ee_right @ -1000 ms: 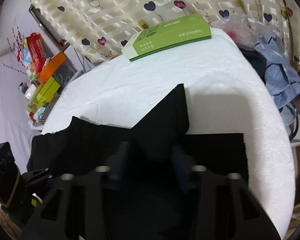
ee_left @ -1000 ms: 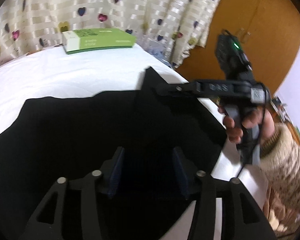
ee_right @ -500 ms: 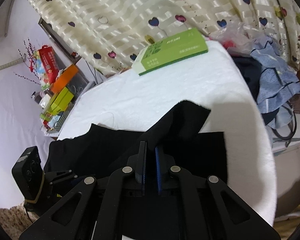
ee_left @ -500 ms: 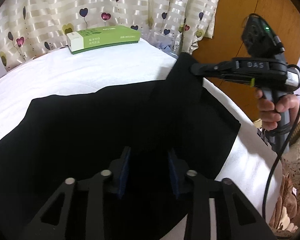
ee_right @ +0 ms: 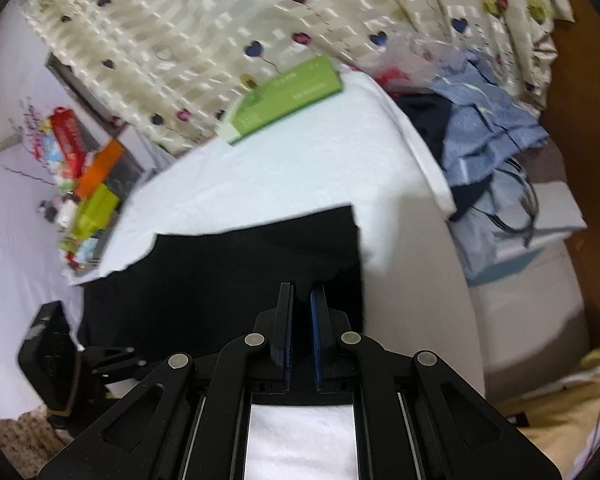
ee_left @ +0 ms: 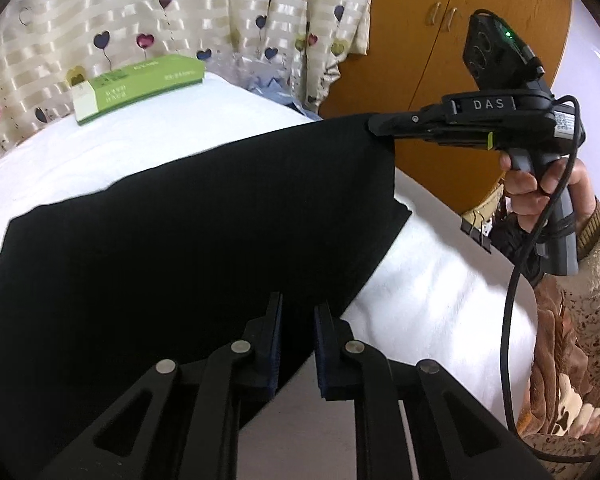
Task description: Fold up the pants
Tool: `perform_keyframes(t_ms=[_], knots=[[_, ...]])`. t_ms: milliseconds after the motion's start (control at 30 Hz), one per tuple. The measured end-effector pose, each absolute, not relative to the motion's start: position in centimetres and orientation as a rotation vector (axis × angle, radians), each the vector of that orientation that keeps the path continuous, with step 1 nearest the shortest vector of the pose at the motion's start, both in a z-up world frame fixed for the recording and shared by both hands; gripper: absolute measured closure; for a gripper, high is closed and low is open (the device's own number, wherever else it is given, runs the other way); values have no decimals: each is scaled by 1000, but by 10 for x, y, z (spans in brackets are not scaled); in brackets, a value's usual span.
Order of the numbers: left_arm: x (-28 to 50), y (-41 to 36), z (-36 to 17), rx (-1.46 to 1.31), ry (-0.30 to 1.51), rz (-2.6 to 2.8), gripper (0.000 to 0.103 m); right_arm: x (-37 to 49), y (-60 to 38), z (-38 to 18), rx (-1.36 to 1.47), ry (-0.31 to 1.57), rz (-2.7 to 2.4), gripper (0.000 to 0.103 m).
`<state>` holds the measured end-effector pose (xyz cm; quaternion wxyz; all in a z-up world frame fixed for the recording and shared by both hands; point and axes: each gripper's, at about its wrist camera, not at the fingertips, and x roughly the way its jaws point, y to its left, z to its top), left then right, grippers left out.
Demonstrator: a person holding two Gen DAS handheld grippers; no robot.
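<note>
The black pants (ee_left: pixel 172 248) are lifted off the white bed (ee_left: pixel 440 288) and stretched between both grippers. My left gripper (ee_left: pixel 296 316) is shut on the near edge of the pants. My right gripper (ee_right: pixel 301 300) is shut on the other corner of the pants (ee_right: pixel 240 276). In the left wrist view the right gripper (ee_left: pixel 374 125) pinches that corner high at the right, held by a hand. The left gripper's body shows at the lower left of the right wrist view (ee_right: pixel 52 364).
A green box (ee_left: pixel 136 84) lies at the far side of the bed by the heart-print curtain (ee_left: pixel 140 12). A wooden wardrobe (ee_left: pixel 460 40) stands to the right. Blue clothes (ee_right: pixel 488 128) are piled beside the bed. Colourful boxes (ee_right: pixel 84 184) sit on a shelf at left.
Both grippers closed on the pants and lifted them. The right gripper rose and pulled its corner to the right, so the cloth now hangs taut above the bed.
</note>
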<state>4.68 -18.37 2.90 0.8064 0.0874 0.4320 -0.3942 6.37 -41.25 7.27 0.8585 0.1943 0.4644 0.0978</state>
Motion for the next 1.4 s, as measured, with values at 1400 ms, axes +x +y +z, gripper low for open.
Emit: perform_keyframes(t_ms=[1400], knots=[[82, -155, 24, 7, 973, -752, 72, 114, -384, 44, 22, 968, 137, 85]])
